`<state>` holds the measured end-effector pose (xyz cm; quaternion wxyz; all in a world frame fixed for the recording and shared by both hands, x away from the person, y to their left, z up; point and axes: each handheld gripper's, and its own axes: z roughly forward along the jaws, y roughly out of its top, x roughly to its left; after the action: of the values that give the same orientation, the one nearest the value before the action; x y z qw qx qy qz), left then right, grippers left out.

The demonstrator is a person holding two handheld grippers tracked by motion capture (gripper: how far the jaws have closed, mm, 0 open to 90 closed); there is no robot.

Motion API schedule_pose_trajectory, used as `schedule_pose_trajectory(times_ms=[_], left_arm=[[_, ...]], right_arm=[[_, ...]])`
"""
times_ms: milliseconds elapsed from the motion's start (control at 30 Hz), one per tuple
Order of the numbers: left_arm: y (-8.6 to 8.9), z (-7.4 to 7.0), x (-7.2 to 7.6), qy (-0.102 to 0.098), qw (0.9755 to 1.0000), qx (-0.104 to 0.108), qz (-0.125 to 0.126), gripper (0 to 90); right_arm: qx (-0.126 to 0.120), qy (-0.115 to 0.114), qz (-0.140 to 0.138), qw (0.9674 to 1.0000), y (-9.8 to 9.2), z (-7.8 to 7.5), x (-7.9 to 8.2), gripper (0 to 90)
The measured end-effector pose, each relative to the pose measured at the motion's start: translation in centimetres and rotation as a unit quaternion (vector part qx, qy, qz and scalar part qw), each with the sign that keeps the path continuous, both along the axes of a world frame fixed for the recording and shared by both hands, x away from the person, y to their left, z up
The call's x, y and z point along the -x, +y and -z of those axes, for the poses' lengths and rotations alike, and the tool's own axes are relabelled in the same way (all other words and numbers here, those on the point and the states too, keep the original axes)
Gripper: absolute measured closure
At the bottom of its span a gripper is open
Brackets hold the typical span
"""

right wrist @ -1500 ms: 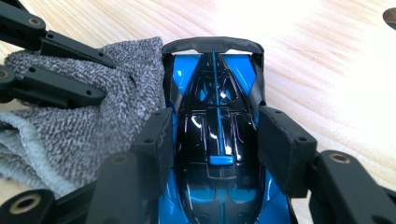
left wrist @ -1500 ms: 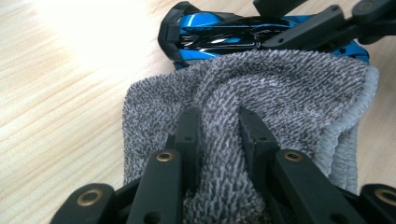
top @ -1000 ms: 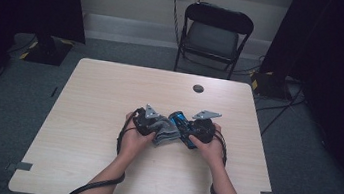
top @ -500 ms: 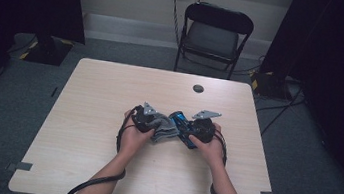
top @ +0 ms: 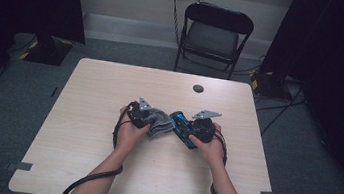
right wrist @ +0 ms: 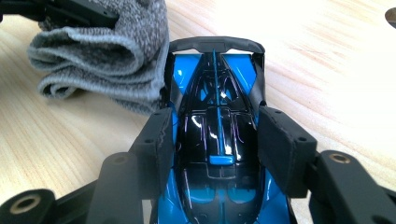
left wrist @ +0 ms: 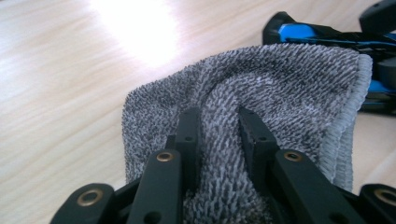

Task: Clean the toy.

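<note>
Hands mid-table in high view: left gripper point(top: 152, 122) at 9 o'clock of right gripper point(top: 182, 127).

Left gripper view: clenched on folded grey towel point(left wrist: 280, 88), toy car at 2 o'clock.

Right gripper view: clamped around blue-and-black toy car point(right wrist: 217, 126), towel touching at 10 o'clock.

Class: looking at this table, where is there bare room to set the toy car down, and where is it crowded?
Bare wood lies along the table's left edge, along its right edge, and at the far side around the small dark disc. The middle is crowded: grey cloth, blue toy car and both hands meet there.
</note>
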<state>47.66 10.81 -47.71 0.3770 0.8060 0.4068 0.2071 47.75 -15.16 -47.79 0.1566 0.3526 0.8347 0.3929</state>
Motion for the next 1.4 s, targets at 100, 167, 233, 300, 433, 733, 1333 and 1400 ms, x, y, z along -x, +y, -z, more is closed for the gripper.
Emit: schedule_pose_trajectory(times_ms=[100, 167, 233, 300, 433, 733, 1333, 1400], left_arm=[[0.3, -0.1, -0.3, -0.001, 1.0, -0.004, -0.002, 72.3], [0.4, 0.0, -0.3, 0.0, 1.0, 0.001, -0.006, 72.3], [0.7, -0.1, -0.4, -0.003, 0.9999, 0.004, -0.011, 72.4], [1.1, -0.1, -0.5, -0.002, 0.9997, 0.013, -0.019, 72.5], [1.4, -0.7, -0.2, -0.001, 0.9998, 0.017, -0.013, 72.5], [0.8, -1.9, 2.5, -0.012, 0.9986, 0.034, 0.038, 72.5], [-0.8, -1.1, 6.8, -0.013, 0.9951, 0.039, 0.09, 72.5], [-1.1, -1.0, 7.2, -0.009, 0.9946, 0.041, 0.095, 72.5]], right_arm=[[0.001, 0.001, 0.0, 1.0, 0.0, 0.0, 0.0, 46.5], [0.001, 0.002, 0.0, 1.0, 0.0, 0.0, 0.0, 46.5], [0.001, 0.0, 0.0, 1.0, 0.0, 0.0, 0.0, 46.5], [0.0, -0.001, 0.0, 1.0, 0.0, 0.0, 0.0, 46.5], [0.0, -0.002, 0.0, 1.0, 0.0, 0.0, 0.0, 46.5], [0.006, -0.003, -0.001, 1.0, 0.1, 0.0, 0.1, 46.3], [0.013, 0.007, 0.012, 0.9998, 0.5, -0.2, 0.0, 39.0], [0.01, 0.006, 0.014, 0.9998, 0.4, -0.1, 0.0, 38.5]])
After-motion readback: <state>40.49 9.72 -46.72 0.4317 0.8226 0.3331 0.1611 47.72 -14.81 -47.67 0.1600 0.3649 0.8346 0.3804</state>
